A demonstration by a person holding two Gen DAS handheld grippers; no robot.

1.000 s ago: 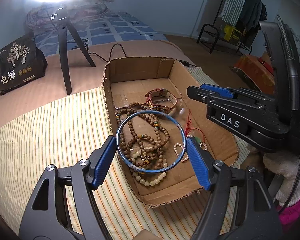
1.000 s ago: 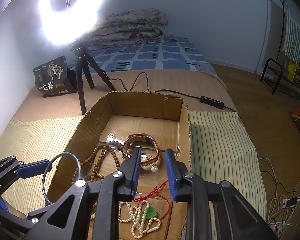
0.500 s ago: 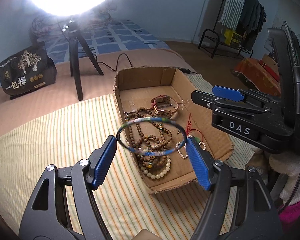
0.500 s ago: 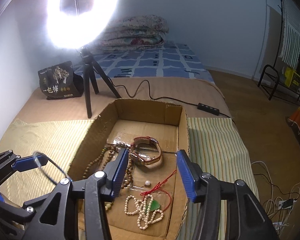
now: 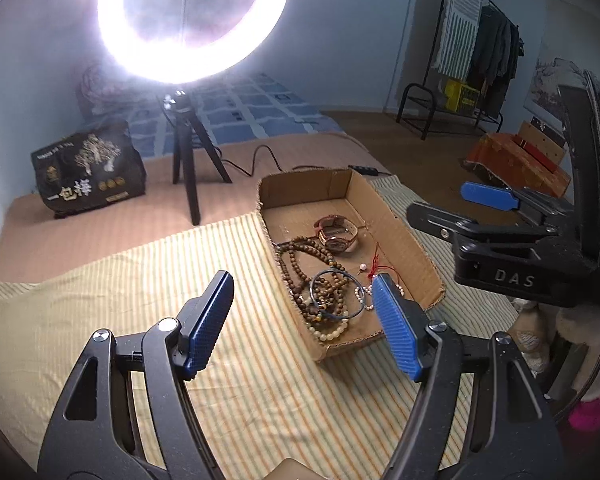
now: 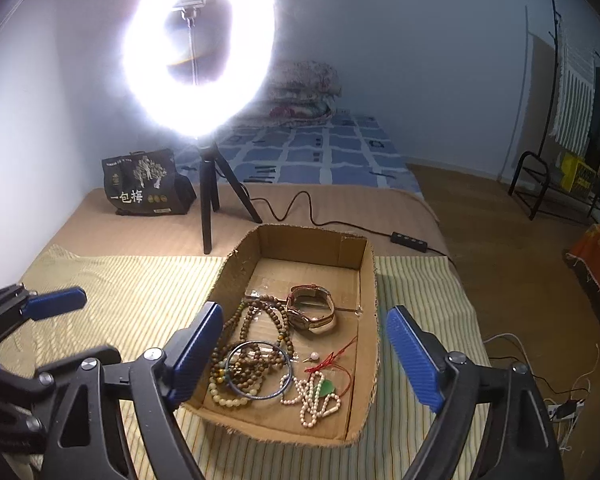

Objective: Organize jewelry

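Observation:
A shallow cardboard box (image 5: pixel 396 216) (image 6: pixel 236 264) lies on a striped cloth. Inside lie a blue bangle (image 5: pixel 315 296) (image 6: pixel 286 384) on top of brown bead strings (image 5: pixel 300 248) (image 6: pixel 260 312), a wristwatch (image 5: pixel 338 234) (image 6: pixel 312 312), a pearl string (image 6: pixel 312 400) and a red cord (image 6: pixel 336 356). My left gripper (image 5: pixel 303 323) is open and empty, pulled back above the cloth left of the box. My right gripper (image 6: pixel 304 354) is open and empty, above the box's near end; it also shows in the left wrist view (image 5: pixel 488 200).
A lit ring light on a black tripod (image 5: pixel 188 152) (image 6: pixel 208 192) stands behind the box. A black printed bag (image 5: pixel 88 172) (image 6: pixel 144 184) sits at the far left. A power cable and strip (image 6: pixel 410 238) run behind the box. Clothes rack (image 5: pixel 472 60) at far right.
My left gripper let go of the blue bangle, which now lies on the beads in the box. Both grippers opened wider and drew back and up from the box.

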